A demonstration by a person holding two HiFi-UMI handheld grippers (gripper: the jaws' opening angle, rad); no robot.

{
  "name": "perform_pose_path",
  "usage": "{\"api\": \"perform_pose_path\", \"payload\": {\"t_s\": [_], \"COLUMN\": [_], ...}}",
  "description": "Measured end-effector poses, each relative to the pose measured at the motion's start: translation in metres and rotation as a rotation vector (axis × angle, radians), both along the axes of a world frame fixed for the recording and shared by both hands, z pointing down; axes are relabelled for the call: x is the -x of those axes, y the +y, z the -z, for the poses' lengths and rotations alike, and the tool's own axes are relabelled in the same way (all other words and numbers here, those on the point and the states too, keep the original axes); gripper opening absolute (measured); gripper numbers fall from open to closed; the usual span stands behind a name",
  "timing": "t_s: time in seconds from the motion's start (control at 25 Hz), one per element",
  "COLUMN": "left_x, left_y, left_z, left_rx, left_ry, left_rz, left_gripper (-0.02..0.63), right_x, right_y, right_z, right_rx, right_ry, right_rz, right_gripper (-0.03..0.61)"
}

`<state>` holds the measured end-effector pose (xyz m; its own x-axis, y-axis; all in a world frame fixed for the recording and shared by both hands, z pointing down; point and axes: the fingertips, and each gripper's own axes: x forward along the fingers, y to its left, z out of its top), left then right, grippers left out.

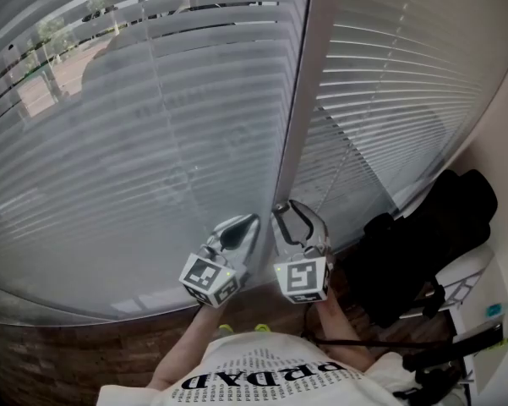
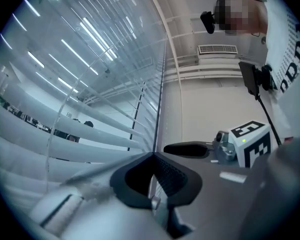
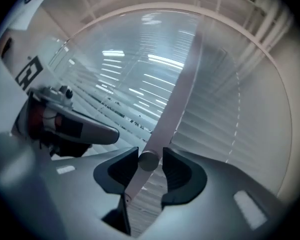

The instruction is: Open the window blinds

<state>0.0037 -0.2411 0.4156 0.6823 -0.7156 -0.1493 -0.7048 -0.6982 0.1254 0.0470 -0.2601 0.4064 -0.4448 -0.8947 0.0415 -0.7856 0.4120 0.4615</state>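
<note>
The left blinds (image 1: 152, 125) have their slats partly open, and the outside shows through them (image 3: 125, 99). To the right of the pale window post (image 1: 300, 100), the right blinds (image 1: 389, 83) are flat shut. My right gripper (image 1: 292, 214) points at the post's foot. Its jaws stand open around the round end of the tilt wand (image 3: 149, 160), with a thin gap beside it. My left gripper (image 1: 241, 227) is close on its left. Its jaws (image 2: 152, 156) are shut tip to tip, and nothing shows between them.
A black bag or chair (image 1: 423, 244) stands at the lower right by the white wall. A thin beaded cord (image 3: 234, 109) hangs over the right blinds. Brown floor (image 1: 84, 345) runs along the foot of the window. My white shirt (image 1: 262, 370) fills the bottom edge.
</note>
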Motion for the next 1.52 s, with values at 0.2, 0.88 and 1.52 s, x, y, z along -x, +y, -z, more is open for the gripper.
{"api": "perform_pose_path", "payload": {"t_s": [0.2, 0.88, 1.52], "left_x": [-0.003, -0.012, -0.011], "left_y": [0.000, 0.000, -0.003], "left_z": [-0.002, -0.002, -0.002], "left_rx": [0.015, 0.010, 0.005], "left_ry": [-0.007, 0.001, -0.007], "left_rz": [-0.004, -0.030, -0.033], "left_gripper": [-0.006, -0.006, -0.006], "right_x": [0.007, 0.003, -0.009], "right_y": [-0.001, -0.001, -0.007], "right_z": [-0.005, -0.002, -0.006], "right_rx": [-0.095, -0.001, 0.162], "right_ry": [0.260, -0.050, -0.517], "right_rz": [-0.017, 0.005, 0.018], "right_gripper": [0.163, 0.133, 0.133]}}
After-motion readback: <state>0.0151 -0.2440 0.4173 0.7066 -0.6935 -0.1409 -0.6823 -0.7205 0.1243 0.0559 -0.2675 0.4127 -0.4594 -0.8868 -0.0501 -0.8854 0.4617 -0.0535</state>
